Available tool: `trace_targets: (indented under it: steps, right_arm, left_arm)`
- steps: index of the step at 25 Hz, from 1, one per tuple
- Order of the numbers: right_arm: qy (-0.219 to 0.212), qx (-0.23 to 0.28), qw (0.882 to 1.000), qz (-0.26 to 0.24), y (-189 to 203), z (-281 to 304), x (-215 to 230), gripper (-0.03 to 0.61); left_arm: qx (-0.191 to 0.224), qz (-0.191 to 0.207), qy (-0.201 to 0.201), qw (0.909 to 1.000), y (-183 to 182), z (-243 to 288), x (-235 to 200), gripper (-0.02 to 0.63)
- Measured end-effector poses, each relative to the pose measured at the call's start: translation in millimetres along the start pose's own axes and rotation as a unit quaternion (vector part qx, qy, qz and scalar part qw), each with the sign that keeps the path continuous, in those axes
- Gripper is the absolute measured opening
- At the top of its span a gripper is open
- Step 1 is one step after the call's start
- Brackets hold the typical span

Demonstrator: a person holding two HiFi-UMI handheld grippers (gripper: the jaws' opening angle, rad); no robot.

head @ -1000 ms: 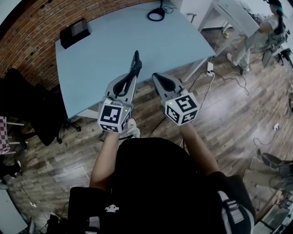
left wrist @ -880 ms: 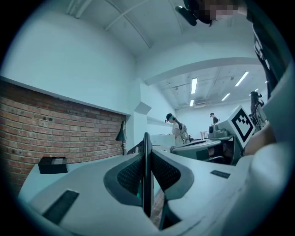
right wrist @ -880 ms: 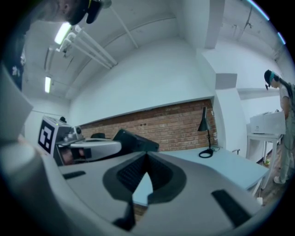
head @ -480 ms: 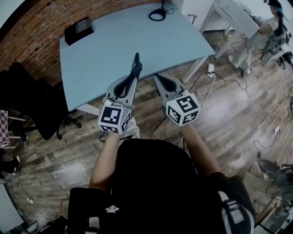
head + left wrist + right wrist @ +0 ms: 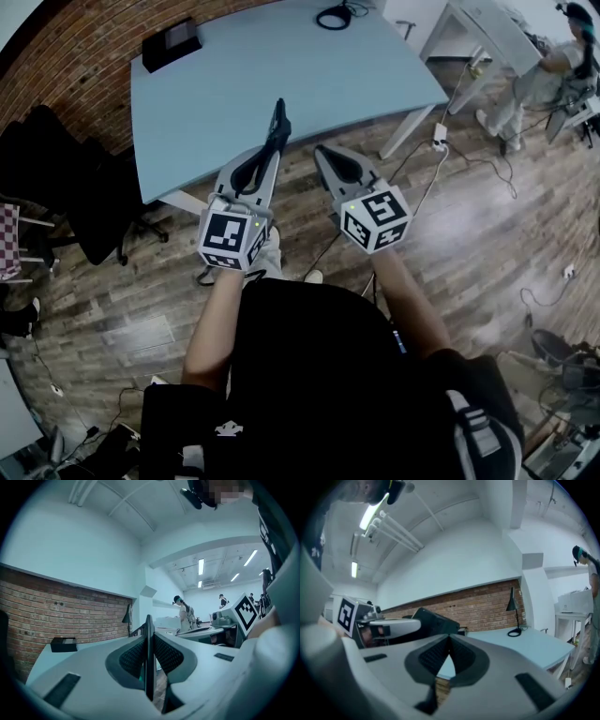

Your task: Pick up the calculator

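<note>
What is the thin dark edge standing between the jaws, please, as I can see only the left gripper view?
Observer: The right gripper view shows it side-on. It is a broad, flat black slab, gripped on edge by the left gripper. I can make out no keys, so I cannot confirm that it is the calculator.
Operator: Thank you. Is the other gripper carrying anything?
Observer: No. The right gripper has its jaws together with nothing between them.
Operator: Is there anything on the floor on that side?
Observer: Yes. The head view shows a white power strip with its cable on the wooden floor, just right of the table.
</note>
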State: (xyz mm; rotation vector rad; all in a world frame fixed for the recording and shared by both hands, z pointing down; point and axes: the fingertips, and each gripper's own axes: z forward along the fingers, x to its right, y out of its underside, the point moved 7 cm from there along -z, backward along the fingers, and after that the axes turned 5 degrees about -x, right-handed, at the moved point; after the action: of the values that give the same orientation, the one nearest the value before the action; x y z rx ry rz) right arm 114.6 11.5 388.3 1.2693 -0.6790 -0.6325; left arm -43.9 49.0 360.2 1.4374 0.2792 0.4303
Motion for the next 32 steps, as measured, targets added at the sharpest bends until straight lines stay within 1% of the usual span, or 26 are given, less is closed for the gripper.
trace_targets:
  steps: [5, 15, 20, 28, 32]
  right_arm:
    - [0.002, 0.0, 1.0, 0.006, 4, -4, -7, 0.005]
    - [0.003, 0.013, 1.0, 0.011, -3, -5, -18, 0.005]
    - [0.001, 0.021, 1.0, 0.011, -9, 1, -34, 0.005]
    - [0.005, 0.027, 1.0, 0.011, -17, 9, -63, 0.005]
    - [0.012, 0.042, 0.999, 0.006, -21, 10, -79, 0.005]
  left_arm:
    - [0.001, 0.0, -0.003, 1.0, 2, -12, 3, 0.057]
    - [0.011, -0.001, -0.005, 0.9999, -2, -28, 1, 0.057]
    - [0.017, 0.002, -0.003, 0.9999, -5, -40, -7, 0.057]
    - [0.013, -0.005, 0.004, 0.9999, -1, -63, -25, 0.057]
    - [0.015, -0.006, 0.007, 0.9998, 0, -76, -34, 0.057]
